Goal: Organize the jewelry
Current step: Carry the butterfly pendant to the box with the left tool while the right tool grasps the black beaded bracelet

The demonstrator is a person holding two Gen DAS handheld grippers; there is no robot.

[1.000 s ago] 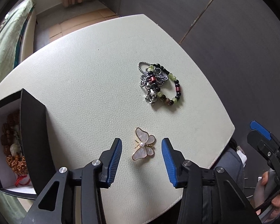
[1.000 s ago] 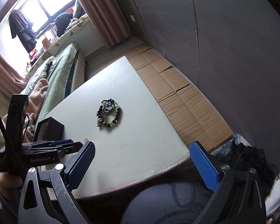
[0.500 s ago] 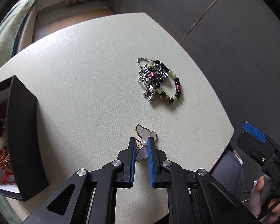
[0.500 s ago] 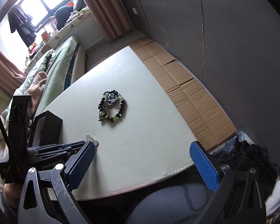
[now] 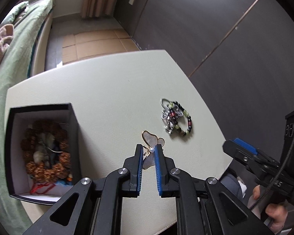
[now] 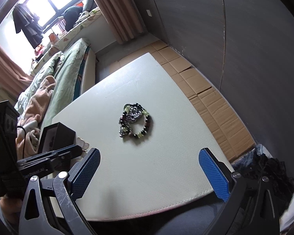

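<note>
Pinching butterfly brooch (image 5: 151,146) in left gripper (image 5: 148,151) above table (image 5: 111,90) | right gripper (image 6: 150,161) fingers spread, hovering

left gripper (image 5: 149,150): blue-padded fingers (image 5: 139,162) drawn close together, clamped on the butterfly brooch (image 5: 151,144), which stands up between the pads.
right gripper (image 6: 149,168): fingers (image 6: 213,174) spread wide, nothing between them, angled over the near table edge.
right hand (image 5: 272,211): wrapped around the gripper handle, thumb and fingers visible at the frame's lower right.
</note>
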